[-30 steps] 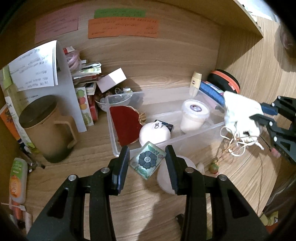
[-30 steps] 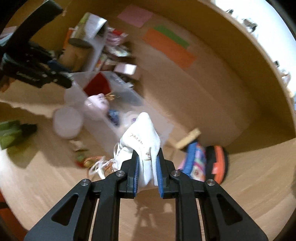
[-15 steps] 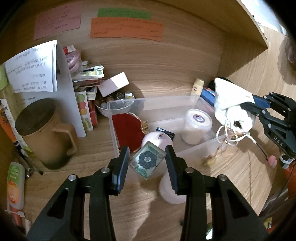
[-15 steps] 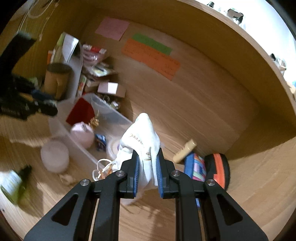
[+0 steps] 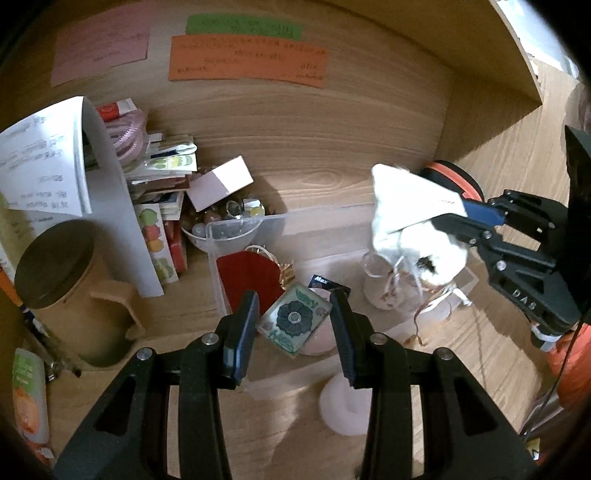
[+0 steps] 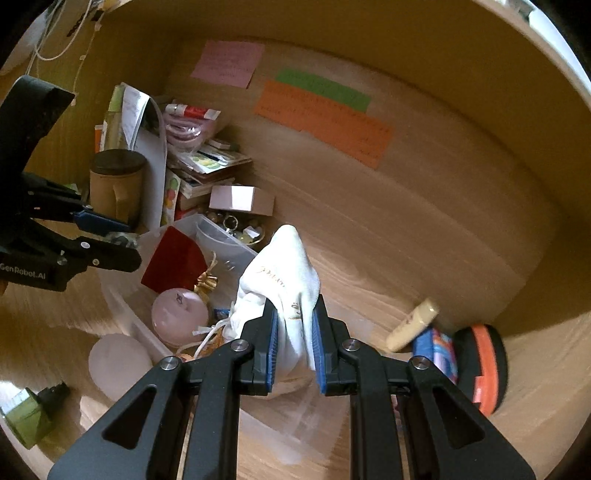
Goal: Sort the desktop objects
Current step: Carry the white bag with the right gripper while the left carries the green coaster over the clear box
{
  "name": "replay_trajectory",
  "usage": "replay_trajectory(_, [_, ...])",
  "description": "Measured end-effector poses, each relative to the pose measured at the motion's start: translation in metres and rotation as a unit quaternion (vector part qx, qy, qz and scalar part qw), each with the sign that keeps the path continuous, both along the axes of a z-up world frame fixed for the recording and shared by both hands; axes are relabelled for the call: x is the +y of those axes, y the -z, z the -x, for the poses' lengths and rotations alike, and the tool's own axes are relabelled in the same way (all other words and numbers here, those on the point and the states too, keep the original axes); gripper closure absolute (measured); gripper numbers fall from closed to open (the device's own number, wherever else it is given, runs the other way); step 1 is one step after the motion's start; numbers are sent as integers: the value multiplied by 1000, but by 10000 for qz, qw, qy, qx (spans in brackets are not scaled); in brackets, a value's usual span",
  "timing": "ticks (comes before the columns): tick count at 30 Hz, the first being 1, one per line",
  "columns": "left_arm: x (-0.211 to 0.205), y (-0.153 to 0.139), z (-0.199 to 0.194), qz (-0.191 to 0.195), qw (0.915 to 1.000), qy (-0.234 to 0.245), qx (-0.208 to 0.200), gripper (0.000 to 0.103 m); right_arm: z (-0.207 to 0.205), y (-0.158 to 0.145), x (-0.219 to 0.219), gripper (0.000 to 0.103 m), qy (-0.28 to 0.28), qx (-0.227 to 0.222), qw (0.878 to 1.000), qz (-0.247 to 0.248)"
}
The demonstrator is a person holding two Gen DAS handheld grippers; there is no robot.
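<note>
Over the clear bin (image 5: 236, 295), your left gripper (image 5: 293, 319) jaws pinch a flower-patterned tile (image 5: 293, 319); rightward, your right gripper (image 6: 294, 345) jaws clamp a white drawstring pouch (image 6: 284, 273) above it. Lower each inside, then release.

We see pink note (image 5: 100, 51), green note (image 5: 243, 25), orange note (image 5: 247, 62) on far wooden wall. Curled white paper (image 5: 48, 162) stands at left, above lidded tan mug (image 5: 70, 291).
</note>
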State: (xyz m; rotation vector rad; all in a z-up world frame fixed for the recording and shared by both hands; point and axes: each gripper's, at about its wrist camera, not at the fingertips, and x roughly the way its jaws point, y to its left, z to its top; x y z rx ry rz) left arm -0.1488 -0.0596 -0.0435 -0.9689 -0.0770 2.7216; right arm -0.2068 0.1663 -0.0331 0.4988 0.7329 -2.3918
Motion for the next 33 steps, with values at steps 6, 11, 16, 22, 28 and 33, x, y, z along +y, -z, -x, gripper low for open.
replay_trajectory(6, [3,4,11,-11,9999,61,-104,64,13,7,-10,88,-86,-105,9999,89])
replay_trajectory(11, [8,13,20,35,9996,91,-254,64,16,11,-16,88,-222,-161,9996,106])
replay_trajectory(16, [7,20,25,49,9993,93,-351,64,17,17,-22,84,-369,-251,9990,79])
replay_trajectory(22, [11,24,31,124,9991,113,-384,64,7,22,-31,82,-520,-173,9985,-49])
replay_trajectory(28, [12,25,30,199,9991,85,-356,64,0,25,-39,62,-694,-304,9971,-97])
replay_trajectory(33, [13,25,29,239,9990,70,-364,64,-9,26,-44,61,-841,-362,9957,-154])
